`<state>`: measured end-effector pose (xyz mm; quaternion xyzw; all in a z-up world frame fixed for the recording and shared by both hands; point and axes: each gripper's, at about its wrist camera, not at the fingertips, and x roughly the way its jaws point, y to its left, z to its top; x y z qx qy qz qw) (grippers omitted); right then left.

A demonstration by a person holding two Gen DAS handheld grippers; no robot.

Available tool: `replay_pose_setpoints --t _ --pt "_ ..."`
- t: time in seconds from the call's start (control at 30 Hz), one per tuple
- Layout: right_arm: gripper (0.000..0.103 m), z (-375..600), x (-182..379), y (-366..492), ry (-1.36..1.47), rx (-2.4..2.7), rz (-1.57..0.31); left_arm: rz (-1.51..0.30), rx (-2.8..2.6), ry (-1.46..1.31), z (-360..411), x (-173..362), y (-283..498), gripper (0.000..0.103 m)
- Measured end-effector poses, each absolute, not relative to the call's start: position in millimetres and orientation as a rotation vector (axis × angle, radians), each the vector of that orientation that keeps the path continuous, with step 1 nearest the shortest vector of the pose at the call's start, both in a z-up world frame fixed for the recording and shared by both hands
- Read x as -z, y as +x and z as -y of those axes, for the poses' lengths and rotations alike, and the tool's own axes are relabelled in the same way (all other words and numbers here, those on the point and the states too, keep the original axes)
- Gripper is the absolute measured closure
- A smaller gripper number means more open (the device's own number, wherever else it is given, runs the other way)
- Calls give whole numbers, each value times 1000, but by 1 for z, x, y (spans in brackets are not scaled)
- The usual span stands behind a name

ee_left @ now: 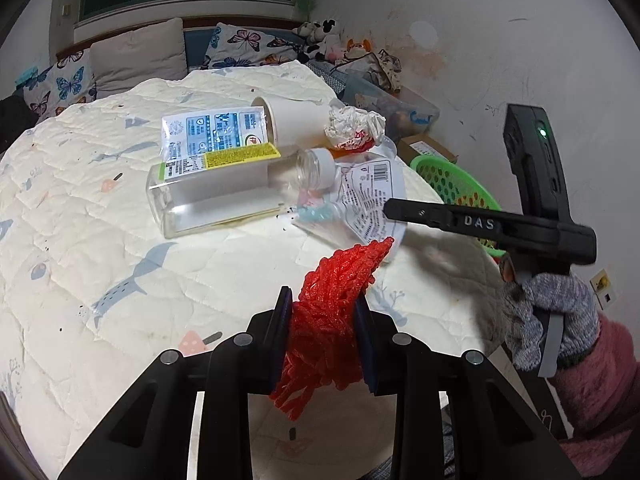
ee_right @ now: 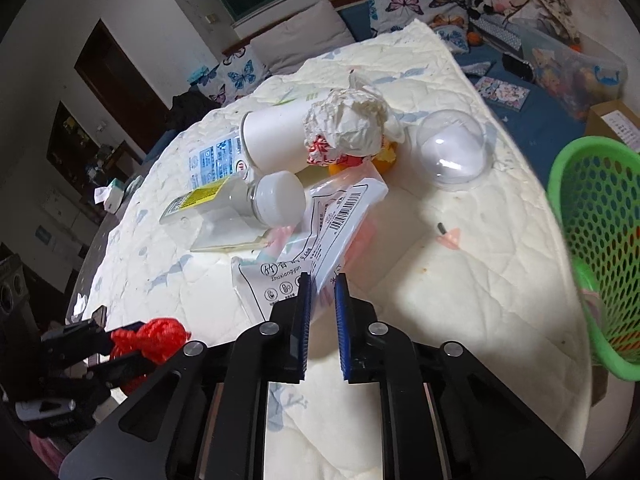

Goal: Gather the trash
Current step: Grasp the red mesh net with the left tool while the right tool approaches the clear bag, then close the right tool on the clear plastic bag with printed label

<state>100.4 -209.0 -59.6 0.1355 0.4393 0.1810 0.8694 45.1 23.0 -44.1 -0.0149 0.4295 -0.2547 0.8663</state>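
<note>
Red plastic mesh netting (ee_left: 332, 316), soft and light, sits bunched in your left gripper (ee_left: 323, 312) jaws above the quilted surface (ee_left: 160, 280). Your right gripper (ee_right: 323, 286) jaws pinch the slippery printed plastic pouch (ee_right: 320, 240) at its edge.

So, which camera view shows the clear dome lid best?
The right wrist view shows it best: the clear dome lid stands unobstructed on the quilt, right of the crumpled paper. In the left wrist view it is almost wholly hidden behind the crumpled paper, so nothing can be told of it there.
</note>
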Motion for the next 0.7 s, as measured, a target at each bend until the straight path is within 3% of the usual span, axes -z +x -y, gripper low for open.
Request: replay_pose_setpoints --t 0.7 --pt "95 248 42 55 303 -322 -858 -878 562 -51 -16 27 55 74"
